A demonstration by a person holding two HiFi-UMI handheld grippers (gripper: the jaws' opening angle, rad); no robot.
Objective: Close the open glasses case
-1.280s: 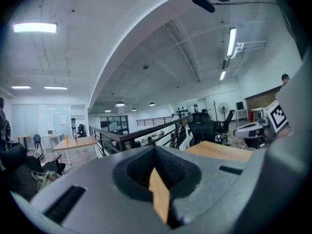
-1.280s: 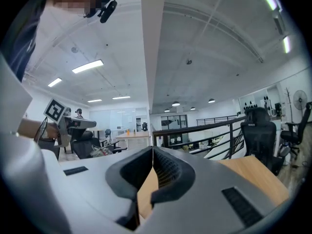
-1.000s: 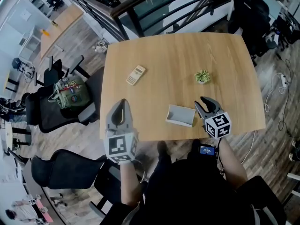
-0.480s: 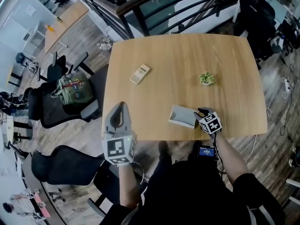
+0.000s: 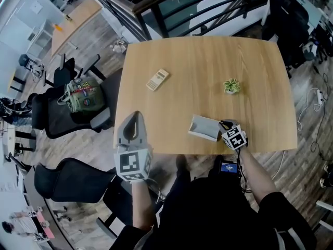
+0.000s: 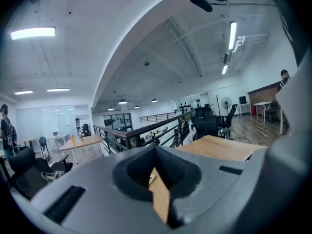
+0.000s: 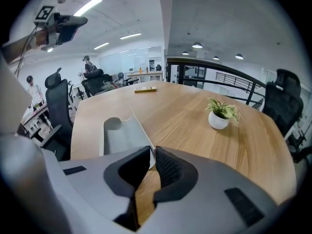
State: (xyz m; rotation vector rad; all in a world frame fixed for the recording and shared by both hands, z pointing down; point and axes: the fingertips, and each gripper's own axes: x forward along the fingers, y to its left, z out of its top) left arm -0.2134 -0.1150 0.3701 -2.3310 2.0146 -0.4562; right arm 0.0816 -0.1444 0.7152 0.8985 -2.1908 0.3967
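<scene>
The open grey glasses case (image 5: 204,127) lies near the table's front edge, its raised lid a thin sheet in the right gripper view (image 7: 122,135). My right gripper (image 5: 225,124) sits low at the case's right end. Its jaws are closing, and the lid's thin edge runs in between the fingertips (image 7: 152,152), which pinch it. My left gripper (image 5: 136,113) hovers off the table's front left corner, away from the case. Its tips meet with nothing between them (image 6: 155,147).
On the wooden table (image 5: 208,61) a beige calculator (image 5: 157,79) lies at the far left and a small potted plant (image 5: 231,86) stands beyond the case to the right. Office chairs (image 5: 73,119), one with a backpack, stand left of the table. A railing runs behind it.
My right gripper came down onto the case's right end and its jaws went from wide open to nearly together around the lid edge. The left gripper stayed put.
</scene>
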